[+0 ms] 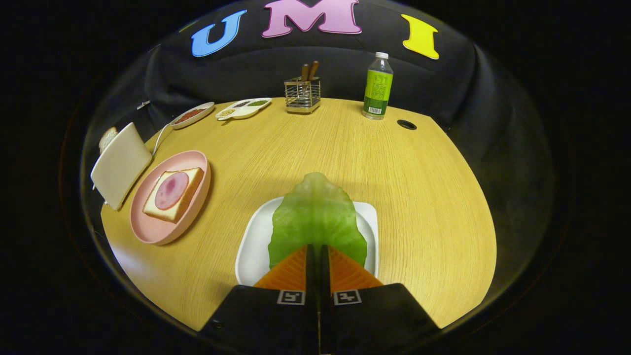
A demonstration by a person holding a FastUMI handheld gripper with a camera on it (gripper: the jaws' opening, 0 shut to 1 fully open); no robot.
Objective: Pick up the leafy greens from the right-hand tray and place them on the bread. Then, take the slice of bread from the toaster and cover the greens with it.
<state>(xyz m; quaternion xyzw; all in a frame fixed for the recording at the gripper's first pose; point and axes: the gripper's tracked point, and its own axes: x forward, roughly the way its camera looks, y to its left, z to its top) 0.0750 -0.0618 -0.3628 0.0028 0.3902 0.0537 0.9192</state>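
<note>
Claw (pixel 318 249) squeezed tight on lettuce leaf (pixel 315 217), held above white tray (pixel 251 246). Picking-up step judged done. Next: leaf to be carried left to bread slice with ham (pixel 173 193) on pink plate (pixel 148 229), by toaster (pixel 121 165).

A round-edged desk (pixel 345 158) of pale wood grain, with a small dark cable hole (pixel 406 124) near its far side, stands against a black cloth wall (pixel 498 113) that drapes in folds behind it under soft, even light.
</note>
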